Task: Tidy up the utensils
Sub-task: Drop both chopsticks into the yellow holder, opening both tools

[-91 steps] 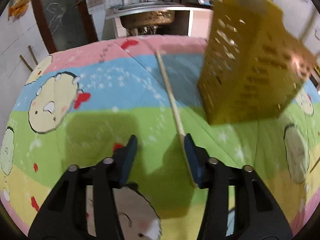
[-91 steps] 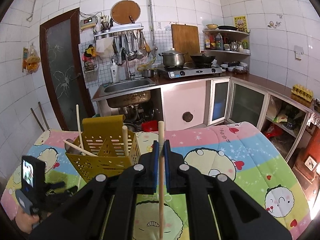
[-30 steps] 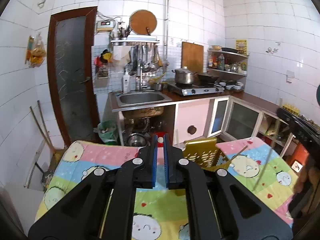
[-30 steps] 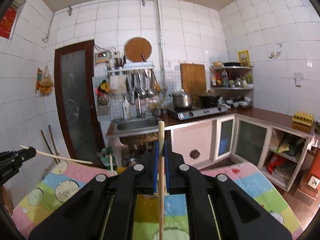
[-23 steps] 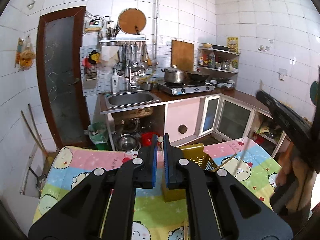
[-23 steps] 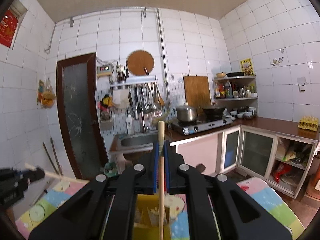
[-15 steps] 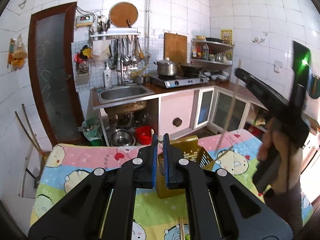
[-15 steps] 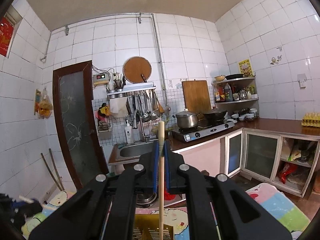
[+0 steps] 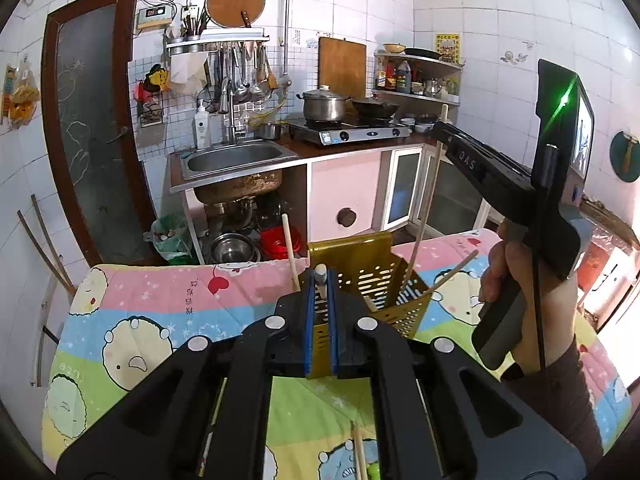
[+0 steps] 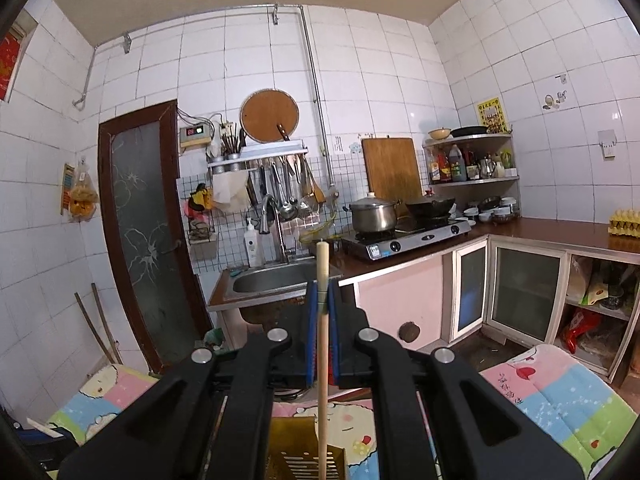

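Observation:
A yellow perforated utensil holder (image 9: pixel 372 280) stands on the cartoon-print cloth (image 9: pixel 160 320); several wooden chopsticks lean in it. My left gripper (image 9: pixel 320 280) is shut on a chopstick, seen end-on just before the holder. My right gripper (image 10: pixel 322 296) is shut on another chopstick (image 10: pixel 322 340), held upright over the holder (image 10: pixel 304 452). In the left wrist view the right gripper (image 9: pixel 444 128) is raised at the right, and its chopstick (image 9: pixel 424 208) reaches down into the holder.
More chopsticks lie on the cloth near me (image 9: pixel 360 452). Behind the table are a sink (image 9: pixel 236 160), a stove with a pot (image 9: pixel 324 106) and pink cabinets (image 9: pixel 344 200). A dark door (image 9: pixel 92 120) is at the left.
The left gripper closed on a chopstick and lifted it from the cloth. The right gripper rose higher and moved over the holder, its chopstick tip now going down into it.

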A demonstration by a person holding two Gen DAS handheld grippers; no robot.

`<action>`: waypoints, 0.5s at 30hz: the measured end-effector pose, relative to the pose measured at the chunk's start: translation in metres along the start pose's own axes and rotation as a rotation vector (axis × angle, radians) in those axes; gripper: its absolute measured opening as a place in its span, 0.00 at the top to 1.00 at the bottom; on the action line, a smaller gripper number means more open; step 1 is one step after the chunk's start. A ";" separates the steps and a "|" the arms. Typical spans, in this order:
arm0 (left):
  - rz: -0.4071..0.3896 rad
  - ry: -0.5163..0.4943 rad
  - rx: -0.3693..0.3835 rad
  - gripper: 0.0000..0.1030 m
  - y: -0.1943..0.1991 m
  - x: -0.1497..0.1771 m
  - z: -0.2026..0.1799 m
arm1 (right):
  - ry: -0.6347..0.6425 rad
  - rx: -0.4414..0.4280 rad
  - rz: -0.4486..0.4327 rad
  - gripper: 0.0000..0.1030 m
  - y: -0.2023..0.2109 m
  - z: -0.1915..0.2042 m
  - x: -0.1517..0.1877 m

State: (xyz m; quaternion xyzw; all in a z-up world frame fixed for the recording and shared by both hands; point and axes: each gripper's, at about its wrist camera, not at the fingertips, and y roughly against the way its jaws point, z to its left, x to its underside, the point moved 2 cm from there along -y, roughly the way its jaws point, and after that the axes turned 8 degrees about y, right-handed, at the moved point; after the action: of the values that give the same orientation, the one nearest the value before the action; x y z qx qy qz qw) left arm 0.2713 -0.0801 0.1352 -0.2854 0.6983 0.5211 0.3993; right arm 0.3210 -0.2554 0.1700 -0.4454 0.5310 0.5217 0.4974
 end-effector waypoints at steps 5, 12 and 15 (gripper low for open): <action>0.024 0.011 -0.002 0.95 -0.025 0.008 0.007 | 0.019 0.005 0.056 0.94 -0.010 0.003 0.016; 0.018 0.072 -0.009 0.57 -0.016 0.005 0.027 | 0.060 0.023 0.158 0.45 0.011 0.000 0.019; -0.031 0.084 -0.037 0.32 0.009 0.000 0.033 | 0.087 0.048 0.165 0.45 0.040 -0.003 0.014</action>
State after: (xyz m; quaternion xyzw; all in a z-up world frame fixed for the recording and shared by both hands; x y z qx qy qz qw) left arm 0.2728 -0.0461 0.1350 -0.3253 0.7001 0.5152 0.3723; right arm 0.2799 -0.2553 0.1604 -0.4105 0.5994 0.5280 0.4398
